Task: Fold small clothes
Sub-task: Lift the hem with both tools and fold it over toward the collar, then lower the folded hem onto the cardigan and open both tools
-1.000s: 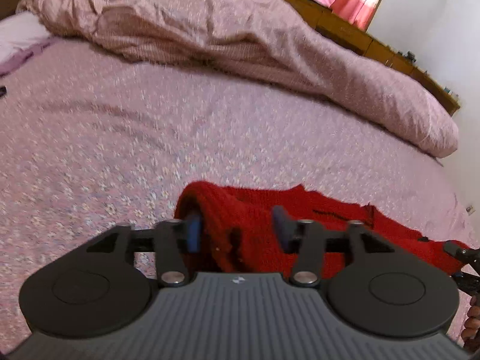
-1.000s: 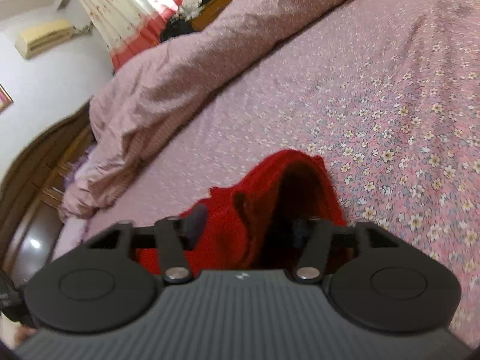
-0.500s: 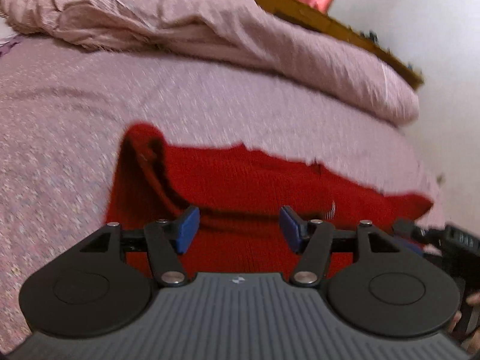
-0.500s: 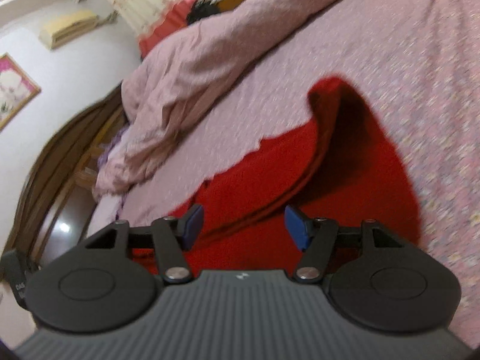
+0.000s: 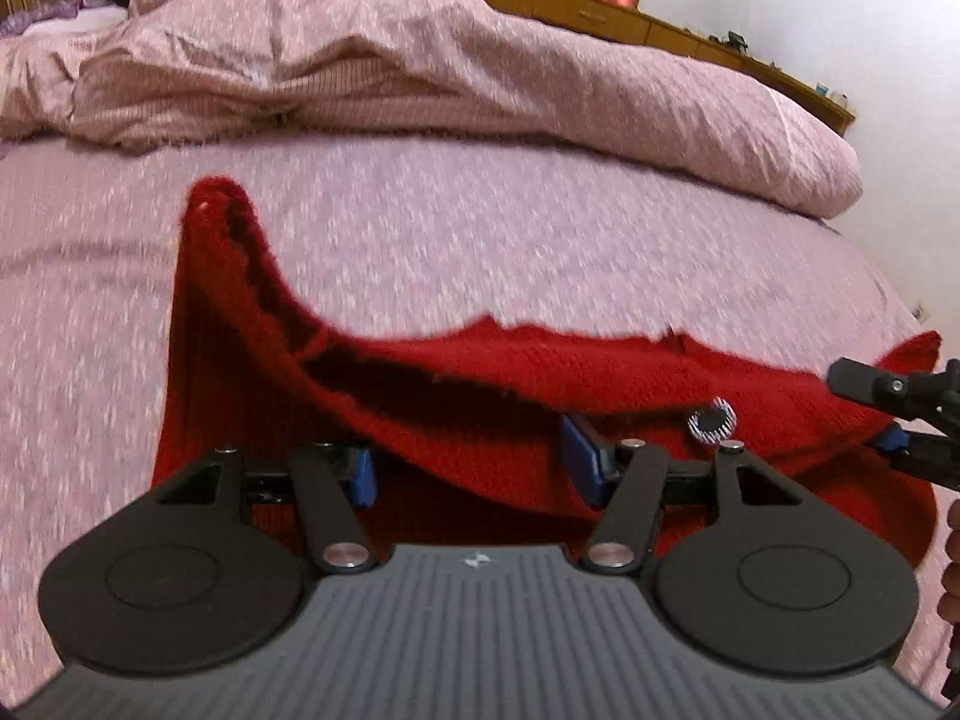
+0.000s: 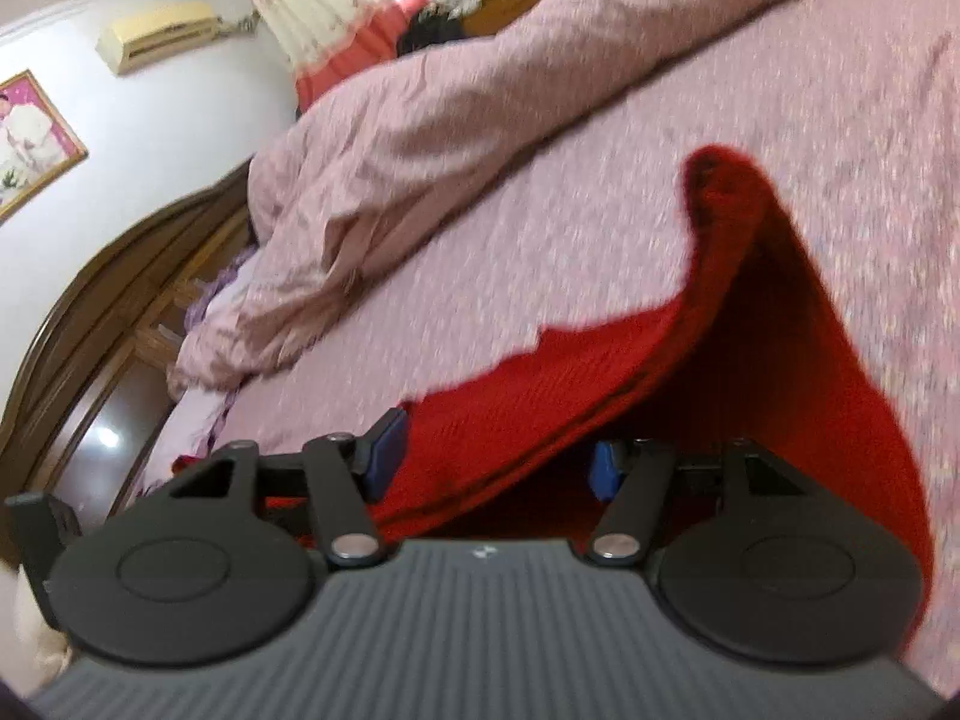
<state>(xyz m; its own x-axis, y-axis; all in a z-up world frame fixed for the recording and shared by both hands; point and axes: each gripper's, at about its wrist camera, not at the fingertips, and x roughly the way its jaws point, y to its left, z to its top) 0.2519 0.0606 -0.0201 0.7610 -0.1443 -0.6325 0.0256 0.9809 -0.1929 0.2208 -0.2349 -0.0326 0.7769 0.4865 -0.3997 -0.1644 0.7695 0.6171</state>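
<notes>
Left wrist: red knit garment (image 5: 600, 372) w/ rumpled pink duvet (image 5: 420, 60) behind.

Red knit (image 5: 600, 372) was bunched tight around both tongs a second ago; now stretched out wide across bed (image 5: 420, 228), one corner peaking up at far left. Left tongs (image 5: 468, 468) and right tongs (image 6: 492, 456) have moved apart. A button (image 5: 712, 420) has come into left view.

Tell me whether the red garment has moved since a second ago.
Yes. The red garment has spread sideways across the floral bedsheet, from a bunched heap into a long strip.
</notes>
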